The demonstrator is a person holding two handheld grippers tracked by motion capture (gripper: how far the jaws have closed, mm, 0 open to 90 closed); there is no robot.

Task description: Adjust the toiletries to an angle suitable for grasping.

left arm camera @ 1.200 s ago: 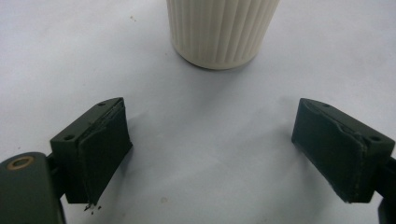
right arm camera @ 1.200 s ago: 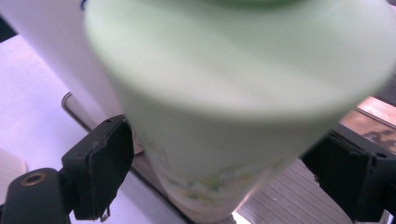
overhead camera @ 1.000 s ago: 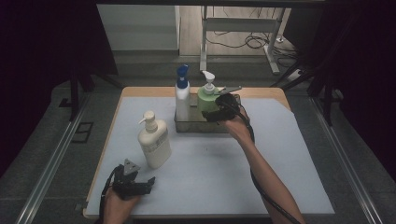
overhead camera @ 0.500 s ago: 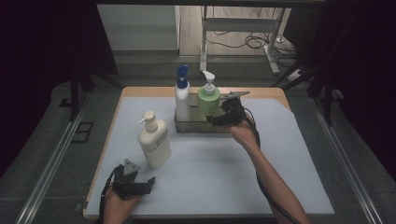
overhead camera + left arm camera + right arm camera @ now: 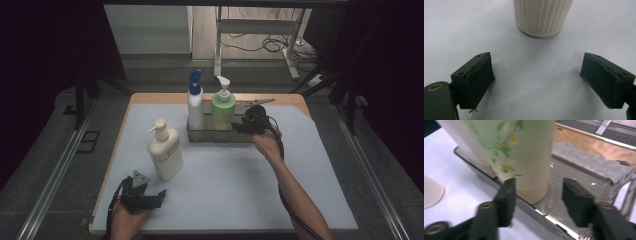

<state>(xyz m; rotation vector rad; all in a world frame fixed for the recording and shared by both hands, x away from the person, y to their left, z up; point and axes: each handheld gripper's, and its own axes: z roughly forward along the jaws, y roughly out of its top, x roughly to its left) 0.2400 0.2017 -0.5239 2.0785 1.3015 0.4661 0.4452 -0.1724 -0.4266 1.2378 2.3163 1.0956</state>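
Note:
A green pump bottle [image 5: 223,107] [image 5: 524,157] and a white bottle with a blue cap [image 5: 195,102] stand upright in a clear tray [image 5: 215,135] [image 5: 579,177] at the back of the table. My right gripper [image 5: 239,128] [image 5: 537,192] hovers at the tray's right front, a little off the green bottle. Its jaws have just been closing, with nothing between them, and no pad touches the bottle. A cream pump bottle [image 5: 165,152] [image 5: 542,17] stands on the white mat. My left gripper [image 5: 161,195] [image 5: 536,75] rests open in front of it, jaws wide apart.
A white mat [image 5: 300,165] covers most of the wooden table. Dark floor and metal rails [image 5: 55,170] run along both sides. A metal stand and cables [image 5: 265,45] lie beyond the far edge.
My right gripper has drawn back to the right from the green bottle, which stays in the tray, and its jaws are narrower. The left gripper has not moved.

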